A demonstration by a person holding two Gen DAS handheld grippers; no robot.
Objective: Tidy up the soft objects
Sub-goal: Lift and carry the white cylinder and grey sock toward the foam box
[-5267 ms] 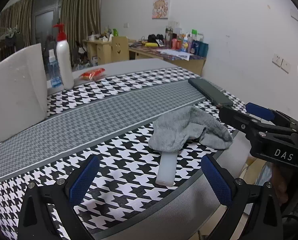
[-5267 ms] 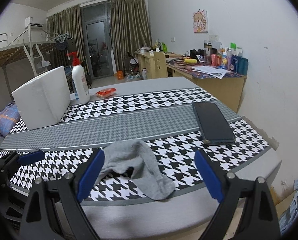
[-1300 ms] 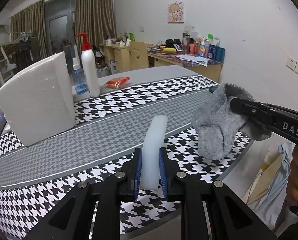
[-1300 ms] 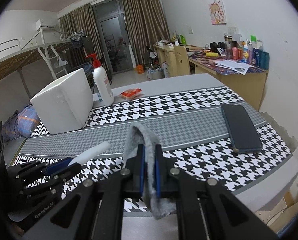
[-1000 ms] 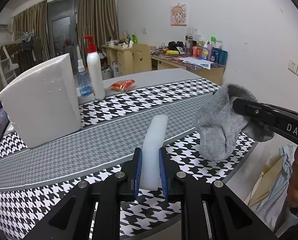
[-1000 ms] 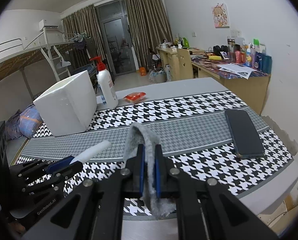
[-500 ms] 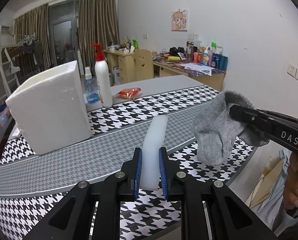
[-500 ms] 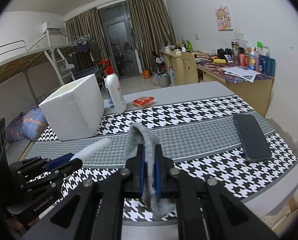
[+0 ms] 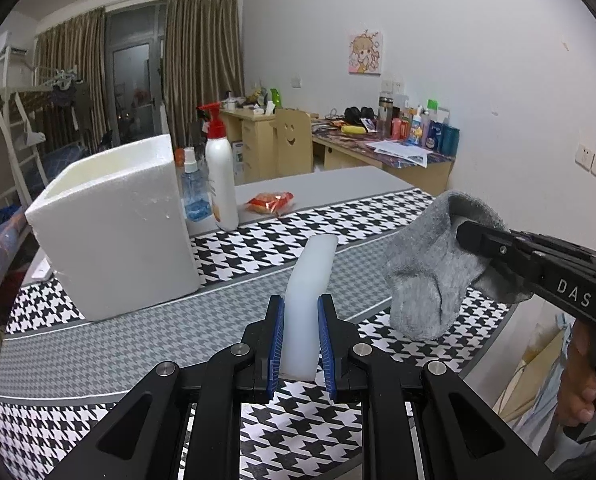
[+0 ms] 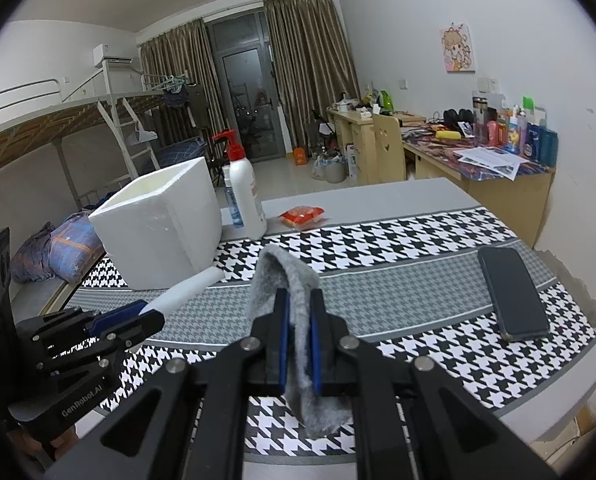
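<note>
My left gripper (image 9: 301,340) is shut on a white soft strip (image 9: 309,280) that sticks up and forward, held above the houndstooth table. It also shows in the right wrist view (image 10: 188,286) at the left. My right gripper (image 10: 297,344) is shut on a grey sock (image 10: 294,276) that drapes over the jaws and hangs below them. In the left wrist view the sock (image 9: 433,264) hangs from the right gripper (image 9: 463,230) at the right. A white open-topped foam box (image 9: 114,224) stands at the back left of the table; it also shows in the right wrist view (image 10: 162,220).
A white pump bottle (image 9: 220,184), a small blue bottle (image 9: 194,192) and a red snack packet (image 9: 272,202) stand behind the box. A dark phone (image 10: 511,292) lies at the table's right. A wooden desk (image 10: 477,164) with clutter stands by the wall.
Both grippers have risen and shifted a little toward the foam box, each still holding its object. The box's open top now shows.
</note>
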